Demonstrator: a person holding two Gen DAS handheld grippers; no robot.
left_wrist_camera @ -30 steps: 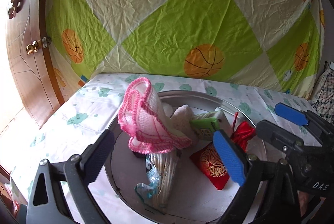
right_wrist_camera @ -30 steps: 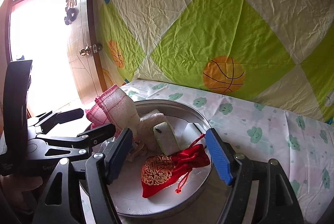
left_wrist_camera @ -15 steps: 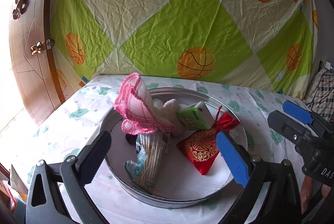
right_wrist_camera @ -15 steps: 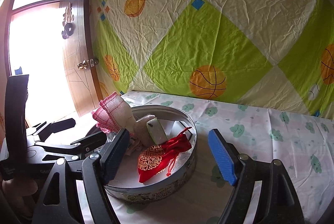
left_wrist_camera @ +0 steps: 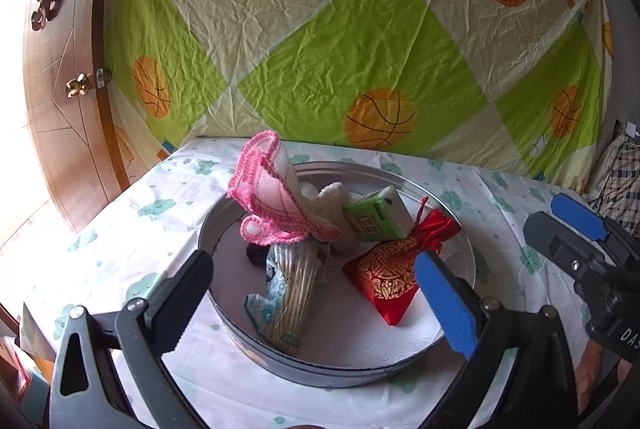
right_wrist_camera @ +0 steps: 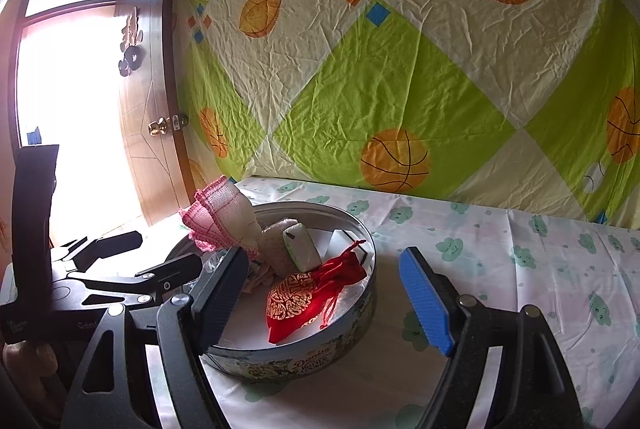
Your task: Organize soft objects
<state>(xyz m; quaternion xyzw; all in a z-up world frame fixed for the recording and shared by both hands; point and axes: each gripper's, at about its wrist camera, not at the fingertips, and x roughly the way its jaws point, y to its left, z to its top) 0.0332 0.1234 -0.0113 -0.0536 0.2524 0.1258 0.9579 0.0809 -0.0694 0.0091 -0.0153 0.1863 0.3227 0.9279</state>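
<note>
Both claws hang wide open and empty, left gripper and right gripper nearest us, short of the round tin. Inside it, red pouch, then the pink knit cloth, propped tall, probably unstable: a careless nudge topples it. Both grippers have drawn back from the tin.

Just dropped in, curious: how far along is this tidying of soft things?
Looks nearly done: the red pouch, pink knit cloth, green tissue pack and a bundle of sticks all lie inside the round tin. Nothing is in hand; the left gripper and right gripper are open and empty. No loose items show on the tablecloth.
</note>
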